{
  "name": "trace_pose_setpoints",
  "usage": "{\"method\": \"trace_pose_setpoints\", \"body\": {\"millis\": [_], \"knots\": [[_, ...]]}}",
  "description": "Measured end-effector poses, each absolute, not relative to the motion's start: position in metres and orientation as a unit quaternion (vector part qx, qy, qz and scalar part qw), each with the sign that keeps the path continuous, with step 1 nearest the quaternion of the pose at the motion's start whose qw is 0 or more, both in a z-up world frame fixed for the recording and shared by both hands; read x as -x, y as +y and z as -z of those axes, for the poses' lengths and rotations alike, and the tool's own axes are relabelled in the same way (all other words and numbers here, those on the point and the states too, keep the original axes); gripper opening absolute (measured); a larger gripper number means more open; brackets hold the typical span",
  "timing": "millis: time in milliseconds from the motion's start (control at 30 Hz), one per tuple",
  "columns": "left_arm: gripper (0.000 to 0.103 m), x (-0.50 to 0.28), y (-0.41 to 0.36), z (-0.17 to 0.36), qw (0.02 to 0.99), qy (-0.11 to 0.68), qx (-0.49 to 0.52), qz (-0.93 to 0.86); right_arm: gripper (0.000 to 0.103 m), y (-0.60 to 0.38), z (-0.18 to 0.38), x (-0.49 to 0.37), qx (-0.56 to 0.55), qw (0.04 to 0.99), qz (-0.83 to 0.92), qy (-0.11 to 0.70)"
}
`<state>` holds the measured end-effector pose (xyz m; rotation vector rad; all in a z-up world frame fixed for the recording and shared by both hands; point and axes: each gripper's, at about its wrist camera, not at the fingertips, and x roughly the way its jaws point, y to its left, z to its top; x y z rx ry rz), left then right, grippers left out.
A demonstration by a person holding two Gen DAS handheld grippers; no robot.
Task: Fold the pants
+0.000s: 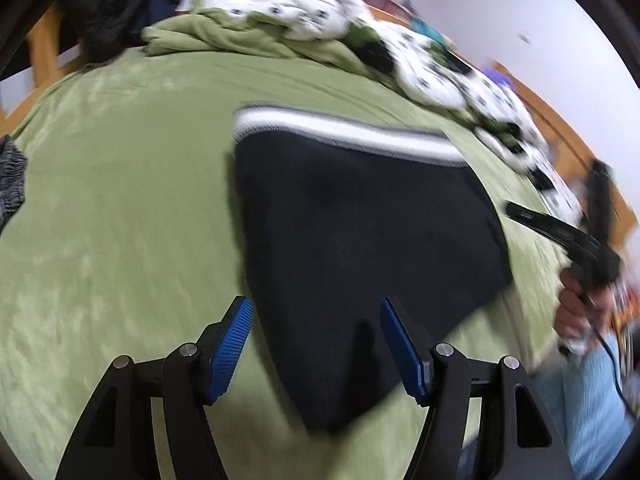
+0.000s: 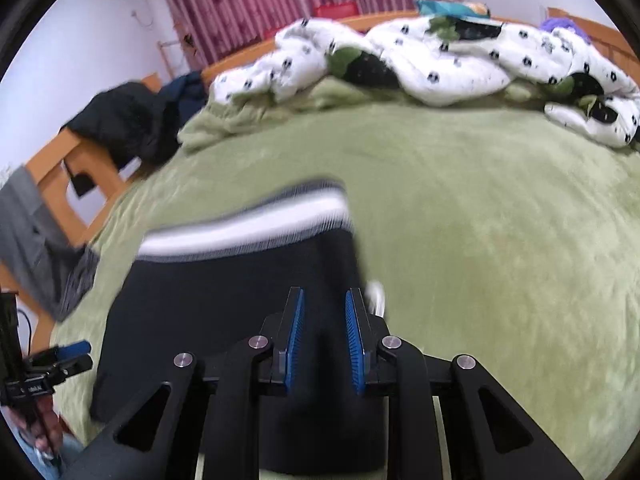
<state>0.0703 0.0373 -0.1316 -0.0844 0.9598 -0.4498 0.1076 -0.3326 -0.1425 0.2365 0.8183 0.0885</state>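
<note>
The black pants (image 1: 360, 240) with a white and grey striped waistband (image 1: 344, 130) lie folded on the green bed cover (image 1: 120, 200). My left gripper (image 1: 316, 344) is open, hovering just above the near corner of the pants, empty. In the right wrist view the pants (image 2: 224, 304) lie under my right gripper (image 2: 324, 340), whose blue pads (image 2: 294, 340) stand partly apart over the pants' right edge, holding nothing that I can see. The right gripper also shows at the right of the left wrist view (image 1: 520, 214).
A white patterned duvet (image 2: 440, 60) and a bunched green blanket (image 1: 224, 36) lie along the far side of the bed. Dark clothes (image 2: 132, 120) hang on the wooden bed frame (image 2: 76, 184). A grey garment (image 2: 44, 248) lies at the left edge.
</note>
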Motion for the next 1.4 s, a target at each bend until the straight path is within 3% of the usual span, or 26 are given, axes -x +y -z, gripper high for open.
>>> {"method": "trace_pose_setpoints", "body": {"millis": [67, 300, 333, 400, 433, 600, 733, 800, 833, 867, 933, 1000, 1033, 1100, 1200, 1400], "knots": [[0.064, -0.049, 0.031, 0.138, 0.856, 0.464, 0.009, 0.230, 0.021, -0.321, 0.167, -0.108, -0.073, 0.896, -0.026, 0.438], [0.064, -0.010, -0.011, 0.164, 0.874, 0.436, -0.138, 0.165, 0.021, -0.322, 0.169, -0.093, -0.066, 0.901, -0.030, 0.427], [0.058, -0.010, -0.014, 0.161, 0.886, 0.415, -0.142, 0.152, 0.021, -0.323, 0.171, -0.094, -0.066, 0.901, -0.030, 0.427], [0.036, -0.017, -0.017, 0.162, 0.894, 0.404, -0.146, 0.129, 0.021, -0.322, 0.170, -0.094, -0.065, 0.902, -0.026, 0.426], [0.017, -0.024, -0.018, 0.165, 0.895, 0.405, -0.151, 0.108, 0.021, -0.321, 0.170, -0.092, -0.064, 0.902, -0.025, 0.425], [0.016, -0.027, 0.016, 0.144, 0.917, 0.386, -0.051, 0.090, 0.020, -0.327, 0.166, -0.089, -0.077, 0.903, -0.031, 0.422], [0.021, -0.029, 0.004, 0.174, 0.882, 0.447, -0.109, 0.098, 0.020, -0.327, 0.170, -0.089, -0.064, 0.901, -0.029, 0.428], [0.039, -0.015, 0.001, 0.169, 0.888, 0.427, -0.133, 0.110, 0.020, -0.329, 0.168, -0.088, -0.068, 0.900, -0.027, 0.429], [0.066, -0.009, 0.001, 0.166, 0.888, 0.419, -0.141, 0.124, 0.020, -0.330, 0.167, -0.087, -0.073, 0.900, -0.027, 0.430], [0.078, -0.004, 0.001, 0.165, 0.889, 0.411, -0.146, 0.137, 0.020, -0.332, 0.166, -0.087, -0.081, 0.899, -0.027, 0.430], [0.078, -0.004, -0.007, 0.169, 0.886, 0.406, -0.174, 0.140, 0.020, -0.334, 0.166, -0.088, -0.089, 0.897, -0.029, 0.432], [0.061, -0.012, -0.019, 0.178, 0.881, 0.401, -0.230, 0.102, 0.020, -0.332, 0.167, -0.090, -0.085, 0.897, -0.028, 0.433], [0.039, -0.017, -0.024, 0.183, 0.880, 0.394, -0.249, 0.089, 0.020, -0.331, 0.168, -0.091, -0.083, 0.897, -0.026, 0.434], [0.027, -0.026, -0.019, 0.175, 0.898, 0.384, -0.203, 0.071, 0.020, -0.328, 0.169, -0.092, -0.073, 0.897, -0.022, 0.435], [0.024, -0.031, -0.001, 0.164, 0.910, 0.398, -0.096, 0.064, 0.020, -0.325, 0.170, -0.090, -0.066, 0.898, -0.021, 0.434], [0.028, -0.011, -0.013, 0.175, 0.893, 0.425, -0.131, 0.069, 0.020, -0.325, 0.165, -0.084, -0.052, 0.900, -0.021, 0.432]]}}
